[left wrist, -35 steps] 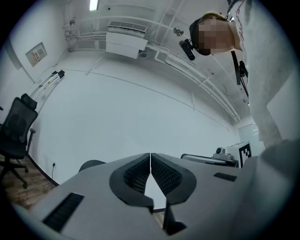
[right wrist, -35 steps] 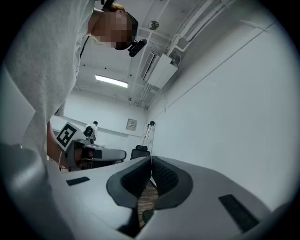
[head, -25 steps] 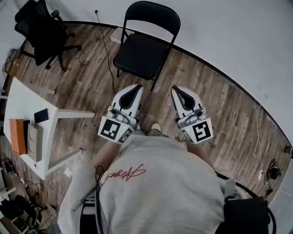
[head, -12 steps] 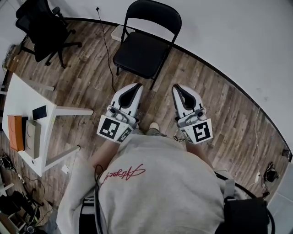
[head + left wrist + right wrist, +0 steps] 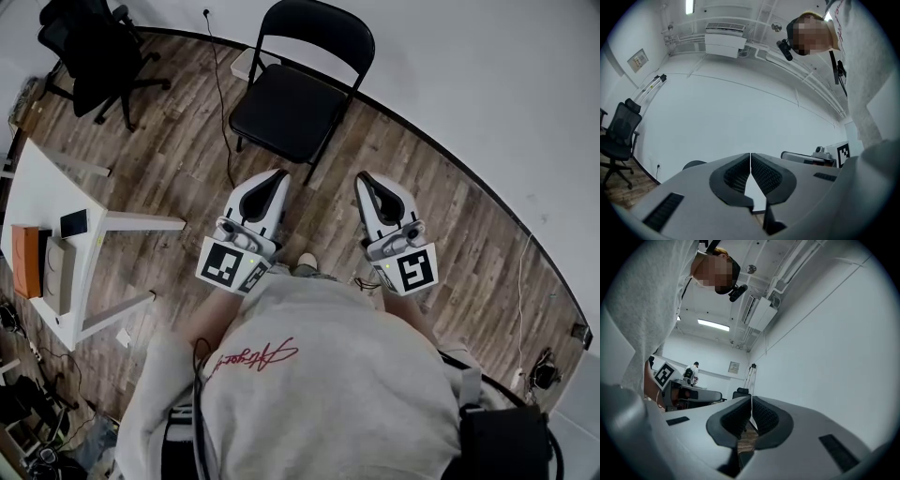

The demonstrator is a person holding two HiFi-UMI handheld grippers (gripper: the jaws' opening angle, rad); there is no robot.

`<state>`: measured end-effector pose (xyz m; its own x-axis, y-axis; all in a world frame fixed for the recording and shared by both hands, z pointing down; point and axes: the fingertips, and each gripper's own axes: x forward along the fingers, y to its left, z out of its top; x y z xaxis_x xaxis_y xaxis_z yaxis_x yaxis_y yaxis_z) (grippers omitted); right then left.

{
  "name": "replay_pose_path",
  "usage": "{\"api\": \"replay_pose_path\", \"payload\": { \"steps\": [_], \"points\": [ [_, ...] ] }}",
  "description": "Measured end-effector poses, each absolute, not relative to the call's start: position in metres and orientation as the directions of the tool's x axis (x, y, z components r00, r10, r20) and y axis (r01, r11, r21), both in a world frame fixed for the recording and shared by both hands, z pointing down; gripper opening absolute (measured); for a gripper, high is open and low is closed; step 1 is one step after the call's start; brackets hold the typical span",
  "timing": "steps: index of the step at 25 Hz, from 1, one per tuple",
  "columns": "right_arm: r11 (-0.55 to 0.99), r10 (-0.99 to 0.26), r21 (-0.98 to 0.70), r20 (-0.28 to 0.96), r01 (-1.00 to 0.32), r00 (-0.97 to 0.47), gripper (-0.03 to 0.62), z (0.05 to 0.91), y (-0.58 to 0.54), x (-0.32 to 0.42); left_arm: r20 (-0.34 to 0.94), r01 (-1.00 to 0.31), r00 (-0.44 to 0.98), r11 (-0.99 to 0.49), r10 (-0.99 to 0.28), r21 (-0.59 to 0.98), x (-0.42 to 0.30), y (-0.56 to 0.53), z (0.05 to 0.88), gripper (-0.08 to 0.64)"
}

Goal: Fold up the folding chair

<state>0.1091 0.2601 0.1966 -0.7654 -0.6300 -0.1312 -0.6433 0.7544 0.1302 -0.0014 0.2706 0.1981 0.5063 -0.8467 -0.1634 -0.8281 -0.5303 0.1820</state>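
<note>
While the chair (image 5: 281,108) stands unfolded on the floor (image 5: 187,169) just ahead of both tools, the left tool (image 5: 277,178) and right tool (image 5: 366,180) hover side by side, clear of it, each with jaws pressed together on nothing.

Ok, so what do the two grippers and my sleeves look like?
The left gripper and right gripper have white shells with black ribbed pads. Each carries a cube with black-and-white square markers. The person wears a light grey sweatshirt with red script.
</note>
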Motion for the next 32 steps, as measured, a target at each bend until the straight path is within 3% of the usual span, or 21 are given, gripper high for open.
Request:
{"api": "replay_pose_path", "payload": {
  "steps": [9, 20, 25, 30, 31, 32],
  "points": [
    [0.746, -0.648, 0.112, -0.111, -0.657, -0.754, 0.018, 0.209, 0.223, 0.116, -0.16, -0.862, 0.458, -0.481, -0.874, 0.162, -0.008, 0.238, 0.199, 0.021],
    [0.653, -0.738, 0.081, -0.152, -0.753, -0.657, 0.018, 0.211, 0.09, 0.092, -0.118, -0.839, 0.505, -0.518, -0.855, 0.167, -0.05, 0.109, 0.214, 0.021],
    [0.613, -0.771, 0.098, -0.143, -0.784, -0.621, 0.02, 0.215, 0.039, 0.084, -0.051, -0.816, 0.537, -0.533, -0.842, 0.222, -0.06, 0.063, 0.233, 0.021],
    [0.613, -0.785, 0.074, -0.046, -0.786, -0.617, 0.02, 0.249, -0.002, 0.101, 0.051, -0.842, 0.446, -0.4, -0.893, 0.363, -0.079, 0.031, 0.287, 0.026],
    [0.615, -0.786, 0.071, -0.022, -0.785, -0.618, 0.021, 0.259, -0.01, 0.106, 0.091, -0.852, 0.423, -0.362, -0.901, 0.38, -0.083, 0.027, 0.305, 0.054],
    [0.618, -0.785, 0.068, 0.004, -0.784, -0.619, 0.021, 0.271, -0.019, 0.111, 0.135, -0.861, 0.402, -0.324, -0.906, 0.392, -0.087, 0.024, 0.324, 0.135]
  ]
}}
